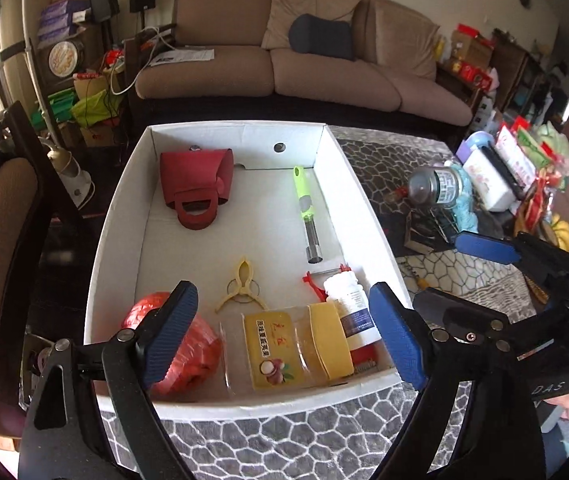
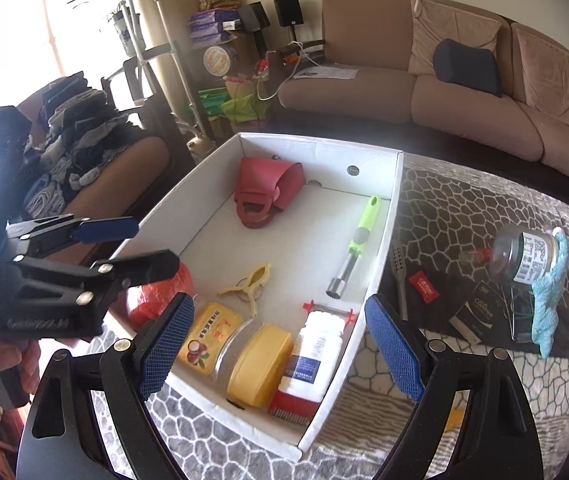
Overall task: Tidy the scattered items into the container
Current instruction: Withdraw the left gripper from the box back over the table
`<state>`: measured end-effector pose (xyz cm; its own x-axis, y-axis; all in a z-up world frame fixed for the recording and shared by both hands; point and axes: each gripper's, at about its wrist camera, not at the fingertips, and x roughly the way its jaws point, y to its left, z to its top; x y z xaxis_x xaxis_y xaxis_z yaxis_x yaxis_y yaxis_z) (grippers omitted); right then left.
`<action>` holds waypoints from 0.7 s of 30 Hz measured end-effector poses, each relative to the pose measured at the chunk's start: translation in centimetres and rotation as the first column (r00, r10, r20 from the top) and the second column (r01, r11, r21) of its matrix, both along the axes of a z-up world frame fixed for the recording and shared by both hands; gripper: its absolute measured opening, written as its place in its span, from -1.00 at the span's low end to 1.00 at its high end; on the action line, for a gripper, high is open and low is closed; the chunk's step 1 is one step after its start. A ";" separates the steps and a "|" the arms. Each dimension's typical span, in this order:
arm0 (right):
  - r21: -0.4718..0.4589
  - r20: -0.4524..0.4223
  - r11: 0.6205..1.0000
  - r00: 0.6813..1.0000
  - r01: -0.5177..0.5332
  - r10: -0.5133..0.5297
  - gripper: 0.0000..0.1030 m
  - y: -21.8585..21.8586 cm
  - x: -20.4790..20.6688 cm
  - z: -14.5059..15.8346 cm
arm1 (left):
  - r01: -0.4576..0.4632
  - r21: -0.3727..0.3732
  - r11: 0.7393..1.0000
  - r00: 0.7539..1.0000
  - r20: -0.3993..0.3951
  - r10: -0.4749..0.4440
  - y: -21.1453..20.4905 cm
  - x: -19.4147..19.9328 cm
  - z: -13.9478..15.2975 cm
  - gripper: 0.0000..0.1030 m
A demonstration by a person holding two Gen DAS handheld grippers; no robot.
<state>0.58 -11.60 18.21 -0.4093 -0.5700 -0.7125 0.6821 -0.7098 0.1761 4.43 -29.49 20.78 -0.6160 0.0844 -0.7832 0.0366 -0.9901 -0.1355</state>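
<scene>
While both grippers hover over the near end of the white cardboard box (image 1: 220, 136), their blue-padded fingers stand wide apart and hold nothing: left gripper (image 1: 284, 336), right gripper (image 2: 280, 344). The box rests on a bench covered by a grey cloth (image 1: 284, 432) with a white cell pattern.

Nearest in the box, from left to right, lie a red mesh bundle (image 1: 196, 356), a clear jar with a yellow lid (image 2: 258, 364) and yellow fruit label, and a white pill bottle (image 2: 316, 356) lying on a red comb-like tool (image 2: 292, 410). Just beyond them a pale yellow clip (image 1: 240, 286) lies on the box floor. Farther along the right wall lies a corer with a green handle (image 1: 306, 216) and a steel tube. A red handbag (image 1: 196, 188) sits in the far left corner.

Outside the box, on the cloth to its right, lie a slotted dark utensil (image 2: 400, 276), a small red packet (image 2: 424, 286), a dark booklet (image 2: 480, 312), a glass jar with a metal lid (image 2: 524, 252) on its side, and a light blue knitted cloth (image 2: 548, 304) touching that jar. Beyond the bench stands a brown sofa (image 1: 284, 68) carrying a dark cushion (image 1: 320, 38).
</scene>
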 end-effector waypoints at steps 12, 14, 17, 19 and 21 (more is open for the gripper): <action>-0.017 -0.010 0.999 1.000 0.029 -0.029 0.77 7.7 5.1 1.8 | -0.075 0.113 0.991 0.997 -0.002 0.076 1.8 7.4 -0.2 1.00; -0.023 -0.016 0.999 1.000 0.024 -0.024 0.77 8.6 6.2 2.2 | -0.080 0.111 0.991 0.997 0.003 0.080 2.2 8.6 -0.1 1.00; -0.039 -0.019 0.999 0.999 0.037 -0.038 0.79 10.4 7.3 2.8 | -0.074 0.112 0.991 0.997 0.001 0.075 3.2 10.4 0.1 1.00; -0.061 -0.013 0.997 0.998 0.055 -0.056 0.80 12.1 7.6 2.9 | -0.058 0.118 0.991 0.998 -0.005 0.059 4.3 11.3 0.0 1.00; -0.073 -0.010 0.994 0.997 0.079 -0.080 0.81 13.9 7.6 2.8 | -0.033 0.140 0.990 0.999 -0.010 0.035 5.8 12.0 -0.4 1.00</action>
